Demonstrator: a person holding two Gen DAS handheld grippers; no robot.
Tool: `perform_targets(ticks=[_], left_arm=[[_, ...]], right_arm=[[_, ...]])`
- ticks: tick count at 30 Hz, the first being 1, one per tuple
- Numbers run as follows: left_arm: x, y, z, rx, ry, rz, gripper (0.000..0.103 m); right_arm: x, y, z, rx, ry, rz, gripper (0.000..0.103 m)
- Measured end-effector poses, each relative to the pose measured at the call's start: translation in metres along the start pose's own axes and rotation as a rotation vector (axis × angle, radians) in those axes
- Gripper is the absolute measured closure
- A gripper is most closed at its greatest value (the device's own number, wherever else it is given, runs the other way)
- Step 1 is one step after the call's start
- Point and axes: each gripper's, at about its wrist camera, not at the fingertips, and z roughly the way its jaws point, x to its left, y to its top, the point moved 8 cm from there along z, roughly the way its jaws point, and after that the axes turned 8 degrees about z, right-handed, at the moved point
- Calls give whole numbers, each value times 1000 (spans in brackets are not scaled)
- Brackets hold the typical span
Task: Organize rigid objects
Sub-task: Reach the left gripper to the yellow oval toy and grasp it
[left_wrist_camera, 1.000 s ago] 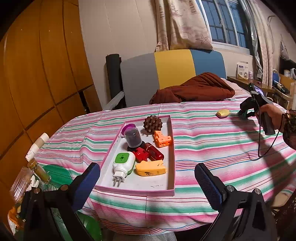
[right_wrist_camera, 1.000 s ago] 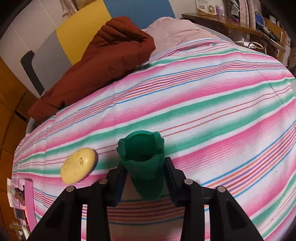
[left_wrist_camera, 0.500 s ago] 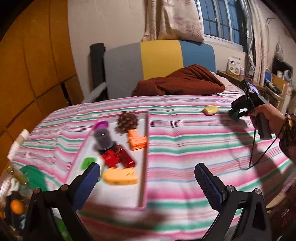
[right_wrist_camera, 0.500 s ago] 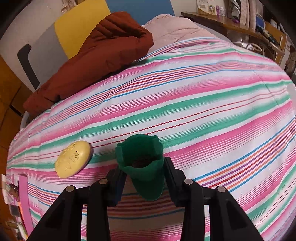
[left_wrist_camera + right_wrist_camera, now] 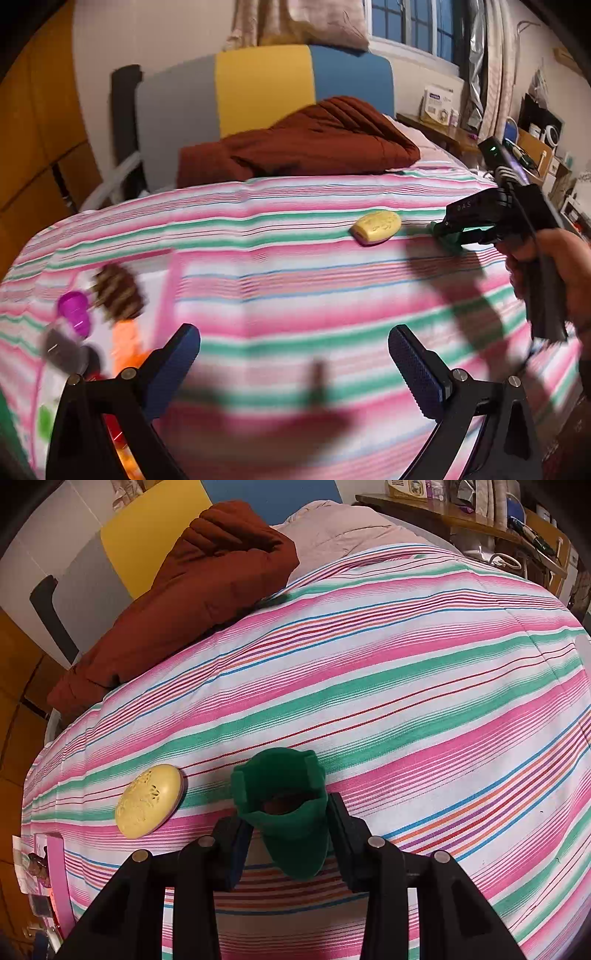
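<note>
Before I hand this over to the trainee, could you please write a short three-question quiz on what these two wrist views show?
1. True or false: the right gripper is shut on the green cup.
2. Which item lies loose on the striped cloth beside the cup? A) the yellow oval soap B) a red block C) a white plug
3. Fill in: the left gripper is ____ and holds nothing.

Key: 1 true; 2 A; 3 open.
</note>
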Motion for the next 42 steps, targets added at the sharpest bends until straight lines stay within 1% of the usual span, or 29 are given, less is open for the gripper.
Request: perform_targets(ticks=[5,7,10,12,14,16,21,23,24,25,26,28,29,31,34,36,42], left_arm=[[-24,31,47,34,-15,56,0],[-33,45,60,20,-14,96,0],[-49,67,81,-9,-2,193,0],[-57,77,91,-30,-1,260,0],[-62,84,102,-42,-1,300,0],[-65,90,112,-44,-29,306,0],[-70,99,126,-59,-110,254,0],[-71,100,132,-52,-136,238,1],[-72,99,135,-37,-148,235,4],[-73,98,136,-29,-161,235,10],[-75,97,139,-17,-189,234,14],[-79,94,143,2,-212,237,32],[-80,93,145,13,-224,240,35],[-84,90,147,23,-238,250,47],[-88,87,145,11,-228,274,55],[-90,84,142,7,-229,286,57],[-81,72,129,1,-207,256,58]], right_arm=[[-3,1,0,10,8,19,64],[-5,2,-2,14,10,27,64],[-7,2,-4,22,7,28,64],[-6,1,-3,25,2,23,64],[-6,1,-3,26,-4,18,64],[-6,2,-4,28,-7,17,64],[-7,2,-3,35,-8,23,64],[-8,1,-4,37,-8,24,64],[-11,2,-6,39,-6,26,64],[-15,3,-9,40,-3,30,64],[-16,3,-10,41,-1,32,64],[-16,3,-10,41,-3,32,64],[-16,3,-11,40,-7,29,64],[-15,3,-10,39,-11,23,64],[-16,3,-11,38,-13,20,64],[-17,3,-11,37,-15,17,63],[-13,2,-8,33,-25,3,64]])
